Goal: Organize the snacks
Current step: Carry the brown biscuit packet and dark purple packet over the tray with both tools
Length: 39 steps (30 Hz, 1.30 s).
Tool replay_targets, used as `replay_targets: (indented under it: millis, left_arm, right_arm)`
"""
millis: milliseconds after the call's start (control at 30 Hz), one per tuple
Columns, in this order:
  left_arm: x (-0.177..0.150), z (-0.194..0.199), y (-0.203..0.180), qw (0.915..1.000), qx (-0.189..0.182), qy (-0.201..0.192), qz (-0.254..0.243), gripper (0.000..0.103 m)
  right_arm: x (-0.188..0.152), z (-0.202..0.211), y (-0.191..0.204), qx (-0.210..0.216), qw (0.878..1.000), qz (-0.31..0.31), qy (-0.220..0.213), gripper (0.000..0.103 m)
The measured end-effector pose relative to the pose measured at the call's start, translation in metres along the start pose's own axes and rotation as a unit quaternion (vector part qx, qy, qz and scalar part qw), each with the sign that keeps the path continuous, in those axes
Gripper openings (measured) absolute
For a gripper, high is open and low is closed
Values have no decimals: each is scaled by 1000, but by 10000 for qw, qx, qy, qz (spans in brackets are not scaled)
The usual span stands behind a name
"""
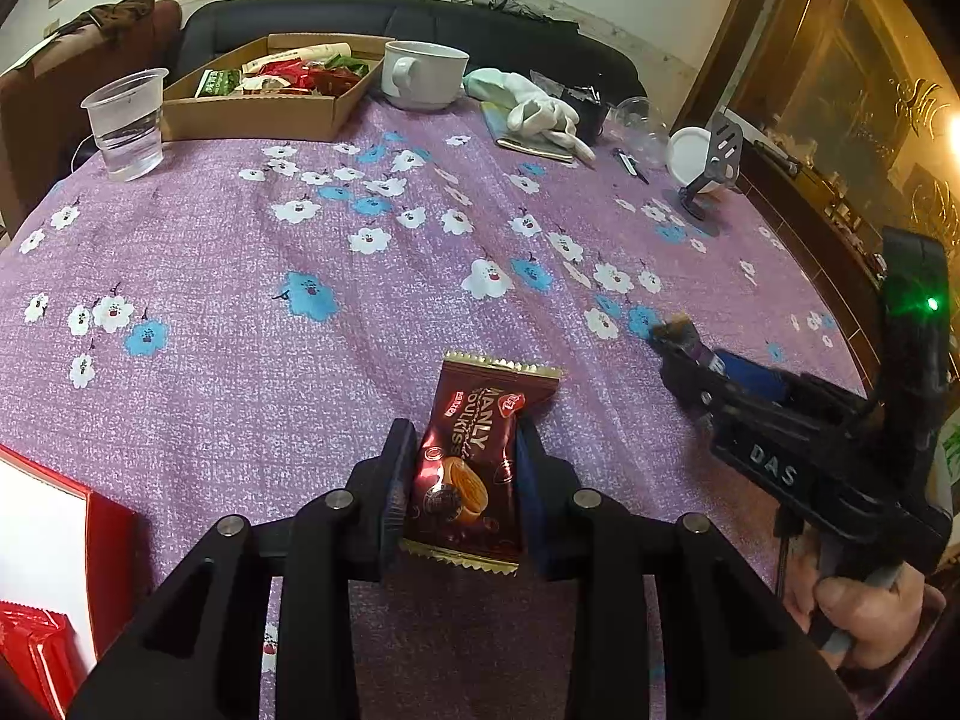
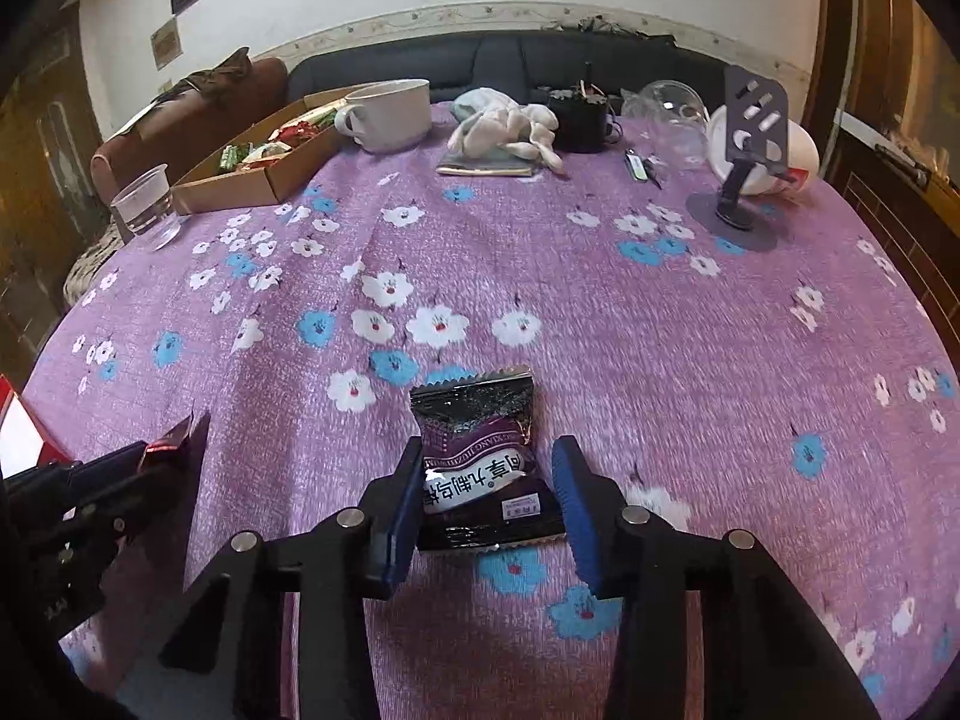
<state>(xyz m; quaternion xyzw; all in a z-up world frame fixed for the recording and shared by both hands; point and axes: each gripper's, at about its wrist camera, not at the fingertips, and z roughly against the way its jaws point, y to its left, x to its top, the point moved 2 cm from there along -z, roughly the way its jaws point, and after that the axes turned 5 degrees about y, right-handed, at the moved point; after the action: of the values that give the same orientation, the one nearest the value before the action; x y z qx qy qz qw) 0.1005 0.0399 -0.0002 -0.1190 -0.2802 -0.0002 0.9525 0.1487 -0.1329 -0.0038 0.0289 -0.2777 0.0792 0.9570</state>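
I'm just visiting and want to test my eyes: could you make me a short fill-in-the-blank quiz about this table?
1. The left gripper is shut on a dark red ____ packet.
2. The purple packet lies between the fingers of the ____ gripper.
3. The cardboard tray of snacks stands between the plastic cup and the white ____.
4. The tablecloth is purple with white and ____ flowers.

Missing words: snack; right; mug; blue

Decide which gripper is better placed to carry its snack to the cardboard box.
Left gripper: it already clamps the brown packet. The right gripper only straddles the purple packet.
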Motion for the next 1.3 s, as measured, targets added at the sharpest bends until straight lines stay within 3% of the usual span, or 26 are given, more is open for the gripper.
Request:
replay_targets:
  millis: [233, 633, 900, 1300]
  left_arm:
    - [0, 0, -1, 10000, 40, -6, -65, 30]
    - [-12, 4, -9, 9994, 64, -145, -300, 30]
    - [-58, 31, -23, 9988, 129, -32, -467, 30]
    - [-138, 83, -53, 9890, 546, 59, -1371, 30]
  right_arm:
    - [-37, 24, -3, 79, 9991, -281, 316, 42]
    - [-141, 95, 3, 331, 9954, -878, 201, 43]
    - [-173, 117, 8, 394, 9960, -771, 222, 43]
    - [-204, 136, 11, 608, 9935, -959, 48, 43]
